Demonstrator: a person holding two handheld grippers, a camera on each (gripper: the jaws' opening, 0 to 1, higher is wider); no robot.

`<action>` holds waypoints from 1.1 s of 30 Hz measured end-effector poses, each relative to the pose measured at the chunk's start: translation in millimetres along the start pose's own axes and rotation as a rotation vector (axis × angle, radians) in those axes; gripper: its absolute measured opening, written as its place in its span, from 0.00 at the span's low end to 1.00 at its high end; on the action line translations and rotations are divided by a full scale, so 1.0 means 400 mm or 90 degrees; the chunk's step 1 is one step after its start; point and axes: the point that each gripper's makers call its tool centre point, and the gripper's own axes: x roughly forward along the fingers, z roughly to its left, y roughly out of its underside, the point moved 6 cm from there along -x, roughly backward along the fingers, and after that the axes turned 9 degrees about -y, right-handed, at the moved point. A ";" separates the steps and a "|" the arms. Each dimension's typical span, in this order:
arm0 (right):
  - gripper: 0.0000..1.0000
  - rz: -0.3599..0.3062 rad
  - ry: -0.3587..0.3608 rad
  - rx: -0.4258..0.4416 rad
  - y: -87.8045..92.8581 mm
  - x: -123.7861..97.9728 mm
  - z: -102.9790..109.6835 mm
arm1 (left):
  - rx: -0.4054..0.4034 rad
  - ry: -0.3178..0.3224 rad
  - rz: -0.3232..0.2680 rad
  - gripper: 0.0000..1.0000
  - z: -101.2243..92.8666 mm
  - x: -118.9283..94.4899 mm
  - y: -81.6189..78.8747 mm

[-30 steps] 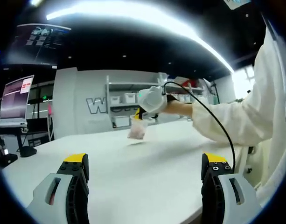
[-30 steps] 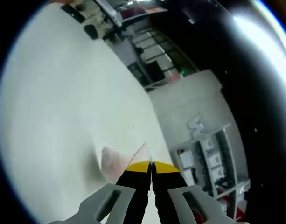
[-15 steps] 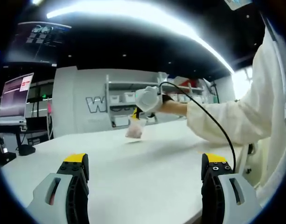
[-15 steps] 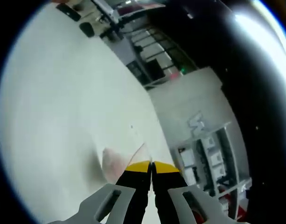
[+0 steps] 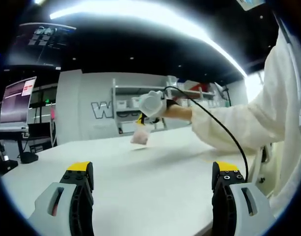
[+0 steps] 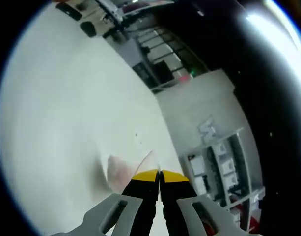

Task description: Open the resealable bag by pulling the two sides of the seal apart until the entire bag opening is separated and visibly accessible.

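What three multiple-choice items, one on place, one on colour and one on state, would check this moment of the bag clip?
1. Where is the bag?
A. hanging from the right gripper above the table
B. flat on the table
C. on a shelf

2. What colour are the tips of the left gripper?
A. red
B. yellow
C. green

3. How do the left gripper's jaws stand?
A. shut on the bag
B. shut on nothing
C. wide apart, holding nothing

Answers:
1. A: in the left gripper view the bag dangles under the right gripper, off the tabletop.
2. B: both tips in the left gripper view are yellow.
3. C: bare table shows between the jaws.
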 end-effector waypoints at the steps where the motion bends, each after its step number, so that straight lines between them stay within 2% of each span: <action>1: 0.00 -0.001 0.000 0.001 -0.001 0.002 -0.002 | 0.000 0.000 -0.001 1.00 0.000 0.000 0.000; 7: 0.00 0.001 -0.007 0.015 0.003 0.026 -0.009 | 0.000 -0.002 0.001 1.00 0.002 -0.003 0.001; 13: 0.00 -0.002 -0.020 0.062 0.019 0.052 -0.016 | 0.000 -0.005 0.001 1.00 0.007 -0.005 0.002; 18: 0.00 0.013 0.004 0.062 0.035 0.081 -0.044 | 0.002 -0.003 0.006 1.00 0.005 -0.003 0.008; 27: 0.00 0.021 0.012 0.067 0.023 0.104 -0.085 | 0.002 -0.001 0.010 0.98 0.002 0.003 0.014; 33: 0.00 0.024 0.000 0.083 0.021 0.129 -0.075 | 0.000 -0.002 0.009 0.98 0.006 0.002 0.014</action>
